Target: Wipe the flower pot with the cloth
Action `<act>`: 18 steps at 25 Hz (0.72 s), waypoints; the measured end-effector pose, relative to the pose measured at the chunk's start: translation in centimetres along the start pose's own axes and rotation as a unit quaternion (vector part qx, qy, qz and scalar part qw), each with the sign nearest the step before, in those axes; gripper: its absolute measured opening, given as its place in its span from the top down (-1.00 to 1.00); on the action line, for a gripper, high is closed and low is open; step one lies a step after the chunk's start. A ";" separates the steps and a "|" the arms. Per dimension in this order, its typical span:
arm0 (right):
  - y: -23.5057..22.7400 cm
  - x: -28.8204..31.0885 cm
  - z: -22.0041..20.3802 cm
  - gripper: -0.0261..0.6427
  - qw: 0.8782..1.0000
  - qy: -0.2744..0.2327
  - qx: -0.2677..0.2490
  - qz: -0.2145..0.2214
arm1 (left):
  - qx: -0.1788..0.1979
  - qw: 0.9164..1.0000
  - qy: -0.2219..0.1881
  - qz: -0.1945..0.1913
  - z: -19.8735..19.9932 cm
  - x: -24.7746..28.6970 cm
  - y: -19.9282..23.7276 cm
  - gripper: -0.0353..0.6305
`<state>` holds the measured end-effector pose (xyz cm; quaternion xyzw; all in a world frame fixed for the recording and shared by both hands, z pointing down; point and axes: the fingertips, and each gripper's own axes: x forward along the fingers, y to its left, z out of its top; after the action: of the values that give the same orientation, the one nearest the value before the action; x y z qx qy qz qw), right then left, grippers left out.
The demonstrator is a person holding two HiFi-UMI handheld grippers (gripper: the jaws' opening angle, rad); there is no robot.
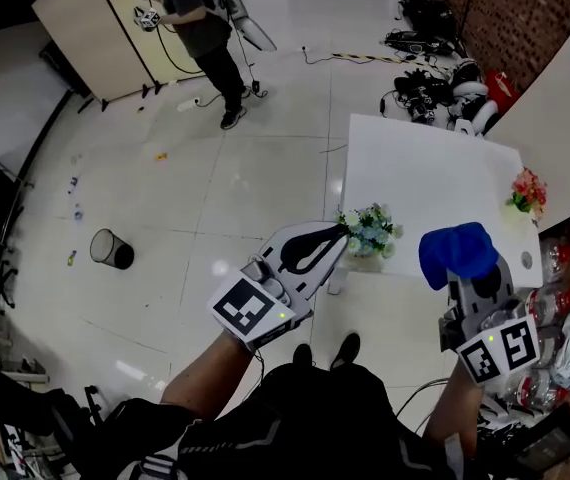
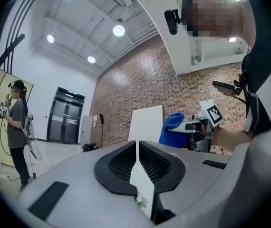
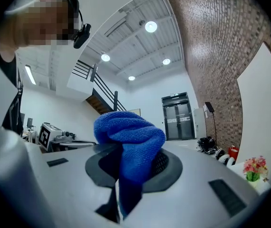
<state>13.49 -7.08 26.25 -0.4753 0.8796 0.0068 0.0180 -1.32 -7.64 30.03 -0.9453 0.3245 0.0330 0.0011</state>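
A small pot of white and pale-green flowers stands at the near left corner of the white table. My left gripper is shut, its tips just left of those flowers. In the left gripper view the jaws meet, with only a white sliver and a bit of flower showing through the slit. To the right, my right gripper is shut on a bunched blue cloth held over the table's near edge. The cloth bulges out above the right jaws and hides their tips.
A second pot with red flowers stands at the table's right edge. A person stands far off by a beige panel. A black bin sits on the floor at left. Bags and gear lie behind the table, clutter at right.
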 end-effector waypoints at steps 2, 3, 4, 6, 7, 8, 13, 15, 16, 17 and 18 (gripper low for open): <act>-1.2 0.9 0.0 0.71 1.000 0.005 -0.003 0.009 | 0.000 1.000 -0.003 0.001 0.0 1.1 0.7 0.87; -1.7 1.3 0.1 0.71 1.000 0.005 -0.007 0.013 | 0.000 1.000 -0.004 -0.001 0.0 1.5 0.9 0.87; -2.4 1.6 0.2 0.71 1.000 0.002 -0.010 0.017 | 0.003 1.000 -0.003 -0.006 -0.1 2.0 1.1 0.87; -3.6 2.2 0.3 0.71 1.000 -0.003 -0.007 0.025 | 0.012 1.000 -0.002 -0.019 -0.3 2.9 1.3 0.69; -4.0 2.5 0.1 0.71 1.000 -0.004 -0.003 0.030 | 0.014 1.000 -0.001 -0.023 -0.6 3.3 1.4 0.64; -4.4 2.6 -0.1 0.71 0.999 -0.004 -0.001 0.036 | 0.014 1.000 0.001 -0.024 -1.0 3.7 1.6 0.62; -5.6 4.4 -1.4 0.71 0.999 0.009 -0.008 0.048 | -0.019 0.998 0.008 -0.064 -3.2 4.9 3.1 0.01; -5.7 5.0 -2.0 0.71 0.999 0.014 -0.005 0.049 | -0.022 0.995 0.012 -0.092 -4.6 4.7 3.5 -0.09; -5.8 5.3 -2.3 0.71 0.999 0.015 -0.005 0.047 | -0.016 0.995 0.021 -0.101 -5.6 4.6 3.7 -0.20; -6.0 5.6 -2.6 0.71 0.999 0.016 -0.004 0.042 | -0.009 0.994 0.033 -0.108 -6.8 4.6 4.0 -0.30; -6.1 6.0 -2.8 0.71 0.999 0.016 0.000 0.037 | -0.003 0.992 0.047 -0.114 -8.0 4.6 4.2 -0.40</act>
<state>15.27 -15.55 28.89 -0.4426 0.8967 -0.0004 0.0034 0.24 -14.02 37.75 -0.9767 0.2140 -0.0105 -0.0130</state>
